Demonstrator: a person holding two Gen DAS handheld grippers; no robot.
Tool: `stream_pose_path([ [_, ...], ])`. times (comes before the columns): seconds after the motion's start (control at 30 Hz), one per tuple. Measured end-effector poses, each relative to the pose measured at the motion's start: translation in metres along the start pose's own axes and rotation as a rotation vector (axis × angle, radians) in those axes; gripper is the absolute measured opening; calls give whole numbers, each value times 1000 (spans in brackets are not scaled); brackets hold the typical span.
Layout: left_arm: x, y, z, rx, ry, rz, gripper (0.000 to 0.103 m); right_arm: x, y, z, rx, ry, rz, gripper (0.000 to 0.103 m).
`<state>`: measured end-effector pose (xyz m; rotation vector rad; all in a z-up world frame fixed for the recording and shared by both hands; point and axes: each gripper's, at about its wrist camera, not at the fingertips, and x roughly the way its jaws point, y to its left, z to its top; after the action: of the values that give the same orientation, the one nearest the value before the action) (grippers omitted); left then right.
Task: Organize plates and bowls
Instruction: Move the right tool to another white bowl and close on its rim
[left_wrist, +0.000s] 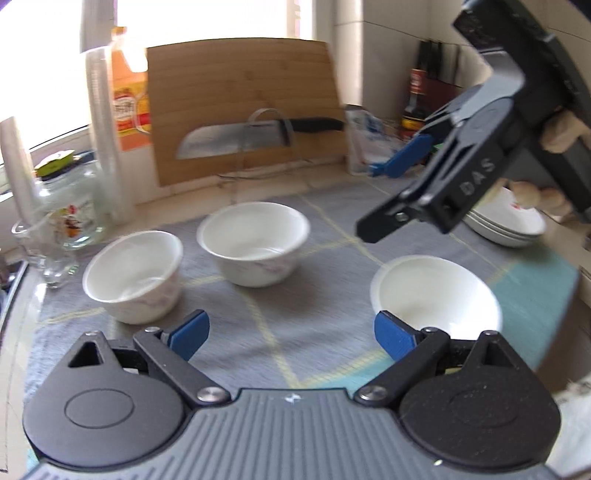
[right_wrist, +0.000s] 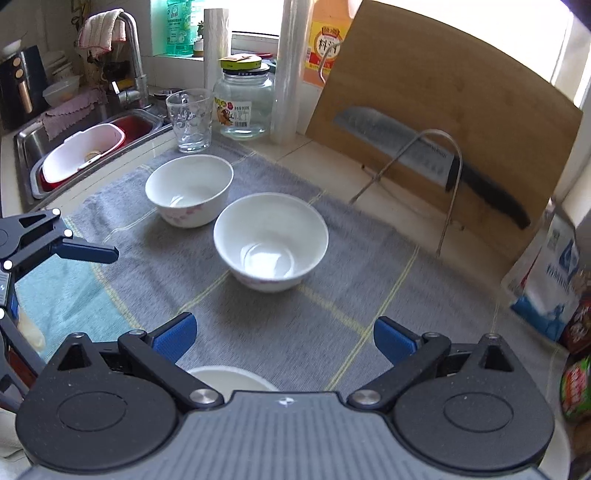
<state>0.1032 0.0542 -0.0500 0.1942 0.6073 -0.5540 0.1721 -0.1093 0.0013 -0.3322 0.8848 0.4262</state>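
Observation:
Three white bowls stand on a grey cloth (left_wrist: 280, 332): one at the left (left_wrist: 135, 275), one in the middle (left_wrist: 255, 243), one at the right (left_wrist: 437, 299). A stack of white plates (left_wrist: 508, 223) sits at the far right. My left gripper (left_wrist: 291, 332) is open and empty, above the cloth just before the right bowl. My right gripper (right_wrist: 284, 336) is open and empty, hovering above the cloth; the middle bowl (right_wrist: 271, 242) and left bowl (right_wrist: 190, 194) lie ahead of it. The third bowl's rim (right_wrist: 229, 376) shows under it. The right gripper also shows in the left wrist view (left_wrist: 402, 155).
A bamboo cutting board (right_wrist: 443, 110) with a cleaver (right_wrist: 424, 151) on a wire rack leans at the back. A glass cup (right_wrist: 190, 120), glass jar (right_wrist: 243, 103) and bottles stand behind the cloth. A sink (right_wrist: 74, 140) lies at the left. Packets (right_wrist: 550, 280) stand at the right.

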Motion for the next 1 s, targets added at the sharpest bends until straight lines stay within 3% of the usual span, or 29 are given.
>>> stream_pose_path([
  [0.27, 33, 19, 9, -44, -11, 47, 96, 23, -9, 25, 24, -15, 41, 103],
  [0.77, 86, 17, 26, -40, 13, 33, 96, 81, -29, 44, 64, 25, 164, 103],
  [1.0, 96, 15, 31, -28, 10, 33, 96, 104, -40, 48, 105, 59, 209, 97],
])
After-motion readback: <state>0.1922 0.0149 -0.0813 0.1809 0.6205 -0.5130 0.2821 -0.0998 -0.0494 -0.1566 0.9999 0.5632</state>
